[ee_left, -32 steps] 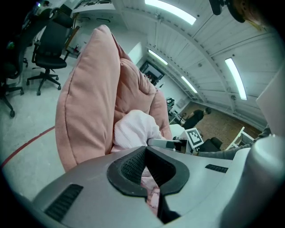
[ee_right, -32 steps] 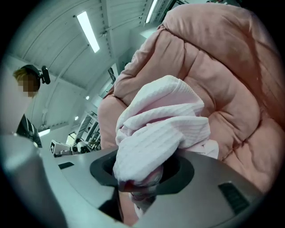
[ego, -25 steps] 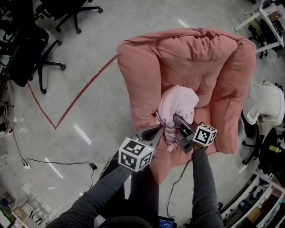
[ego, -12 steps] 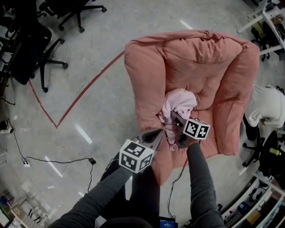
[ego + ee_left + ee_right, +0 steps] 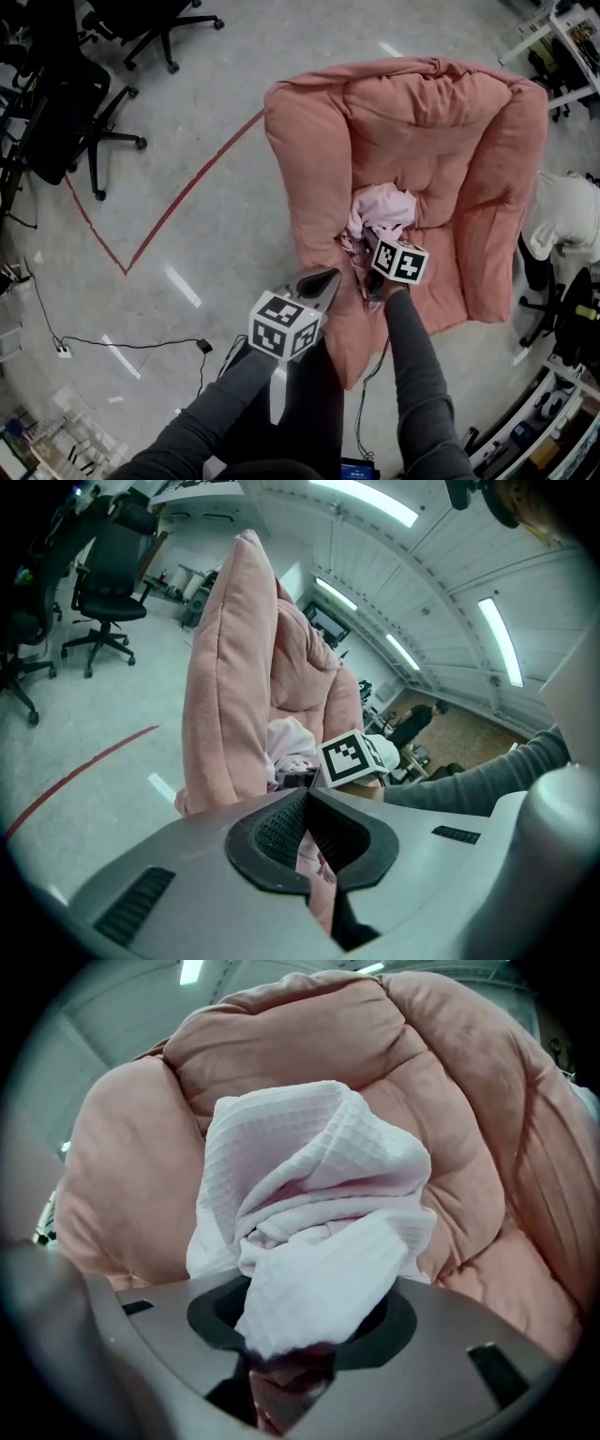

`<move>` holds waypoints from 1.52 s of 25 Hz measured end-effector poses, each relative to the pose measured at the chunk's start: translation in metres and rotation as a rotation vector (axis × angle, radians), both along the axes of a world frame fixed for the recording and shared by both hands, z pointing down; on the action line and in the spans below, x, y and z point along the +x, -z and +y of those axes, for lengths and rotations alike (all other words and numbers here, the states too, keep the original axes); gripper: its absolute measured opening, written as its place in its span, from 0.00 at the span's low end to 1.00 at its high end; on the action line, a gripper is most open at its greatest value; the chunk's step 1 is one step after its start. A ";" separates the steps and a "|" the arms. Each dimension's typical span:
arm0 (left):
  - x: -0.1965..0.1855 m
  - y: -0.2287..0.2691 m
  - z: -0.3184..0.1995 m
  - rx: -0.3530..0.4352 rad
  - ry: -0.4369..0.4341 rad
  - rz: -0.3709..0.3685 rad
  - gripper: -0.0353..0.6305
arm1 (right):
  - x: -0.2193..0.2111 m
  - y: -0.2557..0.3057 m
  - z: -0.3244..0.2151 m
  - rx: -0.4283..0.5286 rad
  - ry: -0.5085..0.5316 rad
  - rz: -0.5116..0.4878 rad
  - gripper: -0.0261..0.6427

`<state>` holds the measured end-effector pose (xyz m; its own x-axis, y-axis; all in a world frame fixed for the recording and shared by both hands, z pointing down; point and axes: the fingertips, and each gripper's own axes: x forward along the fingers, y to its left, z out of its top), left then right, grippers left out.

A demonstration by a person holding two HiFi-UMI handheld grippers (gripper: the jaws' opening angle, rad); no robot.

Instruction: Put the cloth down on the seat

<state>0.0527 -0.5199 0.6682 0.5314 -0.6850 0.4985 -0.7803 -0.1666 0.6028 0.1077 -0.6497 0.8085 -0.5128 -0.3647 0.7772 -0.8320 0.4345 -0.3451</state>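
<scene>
Two grippers: right gripper point(image 5: 370, 246) fingers clamp cloth point(image 5: 384, 206) over seat point(image 5: 433, 274); left gripper point(image 5: 328, 277) fingers seemingly closed, empty, beside seat's near-left edge; open floor point(image 5: 187, 216) left.

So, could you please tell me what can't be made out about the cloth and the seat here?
Whether the cloth touches the seat: in the head view the right gripper covers its lower end; in the right gripper view the cloth itself hides the cushion beneath.
Part of the seat's front edge: behind the left gripper and right sleeve, head view.
The person at the right: cut off by the head view's edge.
</scene>
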 end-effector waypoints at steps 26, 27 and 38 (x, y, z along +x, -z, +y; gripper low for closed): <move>0.009 0.021 0.028 0.023 -0.026 0.018 0.06 | 0.078 0.048 0.026 0.024 -0.218 -0.078 0.44; 0.010 0.023 0.027 0.026 -0.028 0.019 0.07 | 0.080 0.051 0.029 0.017 -0.234 -0.096 0.44; 0.004 0.054 0.027 0.048 -0.045 0.003 0.07 | 0.080 0.105 0.072 -0.007 -0.321 -0.343 0.44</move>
